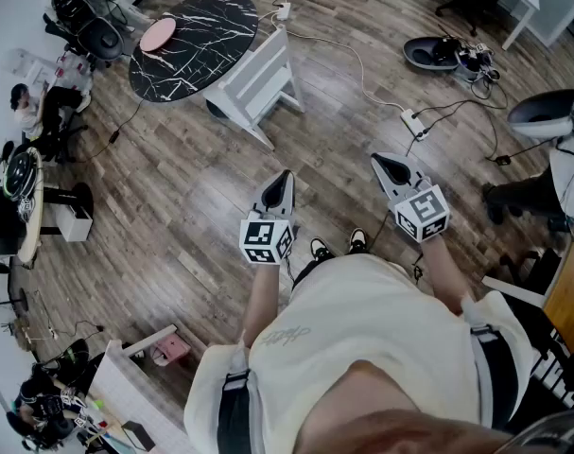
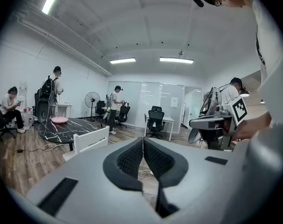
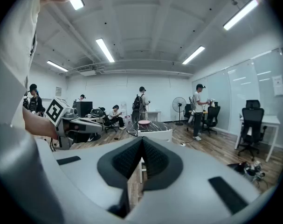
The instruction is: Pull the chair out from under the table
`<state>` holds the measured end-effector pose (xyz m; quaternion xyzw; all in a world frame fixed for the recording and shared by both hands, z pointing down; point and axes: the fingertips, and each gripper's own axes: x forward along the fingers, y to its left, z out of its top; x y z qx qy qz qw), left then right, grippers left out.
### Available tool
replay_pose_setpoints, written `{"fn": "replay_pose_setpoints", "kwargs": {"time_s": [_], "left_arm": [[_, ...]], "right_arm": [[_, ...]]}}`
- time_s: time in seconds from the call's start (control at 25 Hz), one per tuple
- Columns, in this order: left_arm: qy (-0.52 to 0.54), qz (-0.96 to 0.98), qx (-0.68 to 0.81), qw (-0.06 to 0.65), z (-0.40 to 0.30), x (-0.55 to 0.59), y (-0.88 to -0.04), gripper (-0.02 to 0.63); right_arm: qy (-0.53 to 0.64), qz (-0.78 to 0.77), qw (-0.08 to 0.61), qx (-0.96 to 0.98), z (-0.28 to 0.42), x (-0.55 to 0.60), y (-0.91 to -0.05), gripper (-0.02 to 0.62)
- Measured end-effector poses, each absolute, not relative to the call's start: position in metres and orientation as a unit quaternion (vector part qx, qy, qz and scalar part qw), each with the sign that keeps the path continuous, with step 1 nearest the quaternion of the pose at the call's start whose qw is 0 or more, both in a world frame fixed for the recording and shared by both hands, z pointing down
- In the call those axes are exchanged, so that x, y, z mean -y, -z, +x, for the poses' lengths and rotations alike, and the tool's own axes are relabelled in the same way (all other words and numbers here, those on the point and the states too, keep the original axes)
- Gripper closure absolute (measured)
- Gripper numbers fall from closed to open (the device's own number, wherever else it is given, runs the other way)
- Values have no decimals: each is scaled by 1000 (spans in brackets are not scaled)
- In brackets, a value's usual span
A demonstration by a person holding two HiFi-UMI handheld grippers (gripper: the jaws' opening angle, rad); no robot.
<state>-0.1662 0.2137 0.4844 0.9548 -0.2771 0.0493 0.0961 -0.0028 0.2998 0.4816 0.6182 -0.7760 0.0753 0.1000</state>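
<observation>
approach | we stand well short of chair (image 1: 258, 83) at table (image 1: 187, 41) | left gripper (image 1: 285, 175), right gripper (image 1: 390, 163): jaws pressed together, empty, likely because nothing is within reach yet

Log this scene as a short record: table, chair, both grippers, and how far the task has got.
table: round, black marble, pink dish on top
chair: white, against the table's edge, untouched
left gripper: shut, empty, well short of the chair
right gripper: shut, empty, beside the left
task: pull not yet begun
</observation>
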Motion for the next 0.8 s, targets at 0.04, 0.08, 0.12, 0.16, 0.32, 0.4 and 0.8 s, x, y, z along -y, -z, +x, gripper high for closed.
{"fn": "replay_pose_setpoints", "kwargs": {"time_s": [0.04,0.08,0.12,0.16,0.32,0.4,0.8], "left_arm": [[-52,955,275,99,-166,-217,-486,583],[-54,955,273,101,-166,-220,-488,583],[-56,955,272,103,-166,-222,-490,583],[-56,955,271,105,-166,-223,-491,583],[-54,953,278,105,-170,-222,-489,581],[-55,952,281,103,-174,-221,-487,581],[-57,958,262,96,-180,-215,-488,580]], "right_arm": [[-79,618,97,776,-4,-301,-481,591],[-81,618,94,776,-5,-302,-481,591],[-83,619,92,776,-5,-302,-481,591],[-82,620,92,775,-6,-302,-480,591],[-67,618,111,776,-12,-299,-479,591],[-68,617,112,776,-14,-302,-481,591],[-75,639,103,759,-12,-307,-486,589]]}}
